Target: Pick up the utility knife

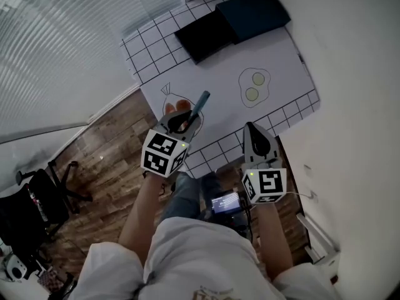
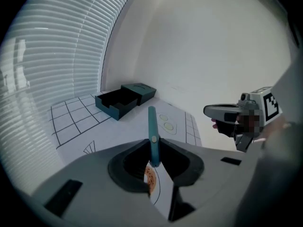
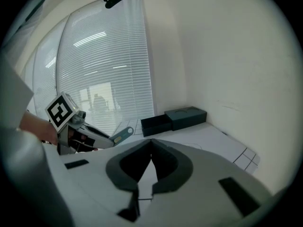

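Note:
The utility knife (image 1: 199, 107) is a slim teal tool, lifted off the white gridded table sheet (image 1: 281, 61). My left gripper (image 1: 186, 120) is shut on its lower end, and the handle sticks out beyond the jaws toward the table. In the left gripper view the knife (image 2: 152, 126) stands upright between the jaws of the left gripper (image 2: 152, 149). My right gripper (image 1: 250, 129) hovers beside it over the table's near edge, shut and holding nothing; its tips meet in the right gripper view (image 3: 150, 144). The same view shows the knife (image 3: 122, 133) at the left.
An open dark teal box (image 1: 231, 19) with its tray pulled out lies at the table's far end. A drawn fried-egg outline (image 1: 254, 85) marks the sheet. A white wall runs along the right, window blinds at the left. A dark chair (image 1: 37, 199) stands on the wood floor.

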A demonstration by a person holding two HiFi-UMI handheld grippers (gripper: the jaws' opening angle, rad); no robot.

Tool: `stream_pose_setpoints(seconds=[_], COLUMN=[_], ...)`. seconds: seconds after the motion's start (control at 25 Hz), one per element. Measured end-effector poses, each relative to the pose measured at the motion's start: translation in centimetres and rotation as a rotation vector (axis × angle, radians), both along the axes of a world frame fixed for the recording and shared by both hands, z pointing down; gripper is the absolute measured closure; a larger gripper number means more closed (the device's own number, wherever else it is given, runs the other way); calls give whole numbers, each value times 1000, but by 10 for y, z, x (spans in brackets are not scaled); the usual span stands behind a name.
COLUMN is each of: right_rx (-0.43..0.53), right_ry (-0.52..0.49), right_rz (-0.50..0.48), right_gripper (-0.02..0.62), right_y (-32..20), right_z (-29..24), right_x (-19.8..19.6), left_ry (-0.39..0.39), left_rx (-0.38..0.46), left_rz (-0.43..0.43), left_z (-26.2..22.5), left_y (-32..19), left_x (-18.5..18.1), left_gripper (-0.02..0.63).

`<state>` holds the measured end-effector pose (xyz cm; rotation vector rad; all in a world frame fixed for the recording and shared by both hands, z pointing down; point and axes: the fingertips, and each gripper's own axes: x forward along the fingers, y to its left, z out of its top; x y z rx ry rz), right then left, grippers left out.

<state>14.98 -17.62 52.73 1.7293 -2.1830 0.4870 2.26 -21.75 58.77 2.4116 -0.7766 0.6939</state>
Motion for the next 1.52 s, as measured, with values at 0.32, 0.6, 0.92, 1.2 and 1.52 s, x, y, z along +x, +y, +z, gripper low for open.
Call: stream_pose_setpoints(seconds=[0.32,0.6,0.92,1.2,1.52], right_rx=[78,158,250,301,372], right_ry=[19,2,16,5,-55], right_rz=[-34,-47,-77,-99,-98], right_gripper=[589,589,589,589,589], right_y=[-6,-5,-7,4,9], right_z=[-41,-83,-124,-154,-195], right_x=[0,-6,-6,-12,-16], left_ry=[85,127,160,211,264], left_rx=[92,183,270,371,465], left_rz=[-91,-170,-198,-212,-227], left_z=[-60,-104,-148,-203,-249], left_y=[8,18,26,36,46], left_x=[-16,-35,-39,-40,-40], left_gripper=[532,532,532,532,532])
